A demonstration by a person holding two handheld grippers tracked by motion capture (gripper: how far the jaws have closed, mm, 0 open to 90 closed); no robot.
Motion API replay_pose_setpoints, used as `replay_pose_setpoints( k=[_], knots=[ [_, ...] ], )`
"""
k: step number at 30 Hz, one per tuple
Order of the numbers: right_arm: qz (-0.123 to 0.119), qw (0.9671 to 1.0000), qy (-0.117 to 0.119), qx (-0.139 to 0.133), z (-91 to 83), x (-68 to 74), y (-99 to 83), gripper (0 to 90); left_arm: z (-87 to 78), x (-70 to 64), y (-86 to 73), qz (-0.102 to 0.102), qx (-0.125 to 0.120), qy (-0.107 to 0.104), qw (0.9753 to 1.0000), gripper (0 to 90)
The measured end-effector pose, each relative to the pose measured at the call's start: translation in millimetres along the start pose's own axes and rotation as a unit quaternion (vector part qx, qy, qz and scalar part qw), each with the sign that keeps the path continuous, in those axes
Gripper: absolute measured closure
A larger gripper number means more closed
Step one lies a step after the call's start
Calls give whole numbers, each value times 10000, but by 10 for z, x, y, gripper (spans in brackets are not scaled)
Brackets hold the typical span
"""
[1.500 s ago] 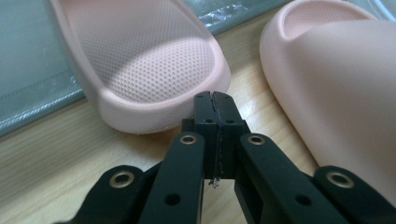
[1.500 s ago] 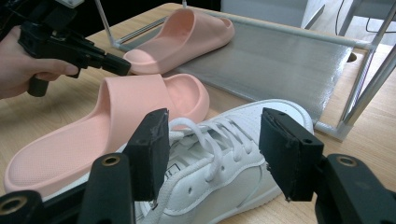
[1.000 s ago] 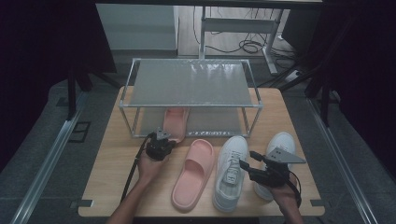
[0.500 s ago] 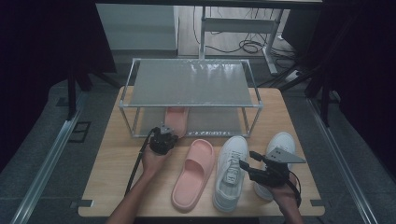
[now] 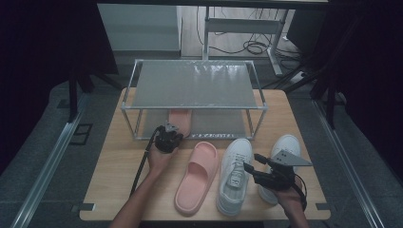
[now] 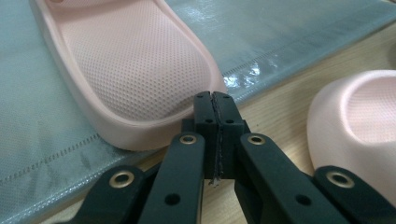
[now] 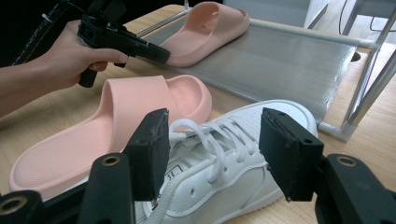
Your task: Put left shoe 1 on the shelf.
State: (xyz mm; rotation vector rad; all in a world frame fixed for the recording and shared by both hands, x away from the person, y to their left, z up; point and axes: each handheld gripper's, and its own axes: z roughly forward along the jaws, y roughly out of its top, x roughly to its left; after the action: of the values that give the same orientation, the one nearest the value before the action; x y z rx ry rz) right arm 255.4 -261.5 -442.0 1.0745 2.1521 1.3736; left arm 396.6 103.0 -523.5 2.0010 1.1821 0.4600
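One pink slipper (image 5: 180, 121) (image 6: 140, 70) (image 7: 205, 28) lies on the lower shelf of a metal rack (image 5: 195, 108), heel toward me. My left gripper (image 5: 169, 131) (image 6: 213, 100) (image 7: 156, 53) is shut with nothing between its jaws, and its tip is right at that heel's rim. The other pink slipper (image 5: 197, 175) (image 6: 355, 130) (image 7: 116, 126) rests on the table. A white sneaker (image 5: 234, 175) (image 7: 224, 172) lies beside it. My right gripper (image 5: 249, 168) (image 7: 212, 149) hangs open just over that sneaker's laces, holding nothing.
A second white sneaker (image 5: 285, 147) lies at the right, partly under my right hand. The rack's grey lower shelf (image 6: 46, 116) (image 7: 289, 60) has free room right of the slipper. The wooden table (image 5: 114, 180) is bare at the front left.
My left gripper has moved forward toward the rack, up to the heel of the slipper on the shelf. The right gripper has stayed over the sneaker.
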Motion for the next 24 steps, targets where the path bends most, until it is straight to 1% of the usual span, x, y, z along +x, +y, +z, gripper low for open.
replay_pose_setpoints(
  k=[2, 5, 6, 10, 13, 15, 18, 22, 24],
  knots=[
    [4, 10000, 3, -10, 1, -2, 0, 438, 19, 4, 3, -30, -11, 4, 10000, 900],
    [-4, 10000, 4, -1, -2, -3, -1, 438, 21, -1, 6, -18, 1, 12, 10000, 896],
    [-1, 10000, 3, -6, -2, -2, -2, 438, 15, -4, 2, 2, 14, 13, 10000, 893],
    [-6, 10000, -2, -20, -12, 3, 0, 438, -55, -3, -40, -24, -58, -30, 10000, 890],
    [15, 10000, -27, -47, -26, -6, 3, 440, -151, 5, -91, -69, -138, -61, 9999, 890],
    [22, 10000, -48, -51, -34, -18, 1, 439, -222, -1, -141, -117, -203, -122, 9997, 890],
    [53, 9999, -88, -48, -38, -35, -8, 440, -335, -19, -220, -104, -237, -211, 9994, 890],
    [28, 10000, -86, -38, -32, -33, -9, 441, -491, -53, -313, -139, -339, -318, 9988, 891],
    [23, 10000, -86, -27, -28, -30, -9, 440, -545, -68, -346, -105, -344, -364, 9987, 891]
  ],
)
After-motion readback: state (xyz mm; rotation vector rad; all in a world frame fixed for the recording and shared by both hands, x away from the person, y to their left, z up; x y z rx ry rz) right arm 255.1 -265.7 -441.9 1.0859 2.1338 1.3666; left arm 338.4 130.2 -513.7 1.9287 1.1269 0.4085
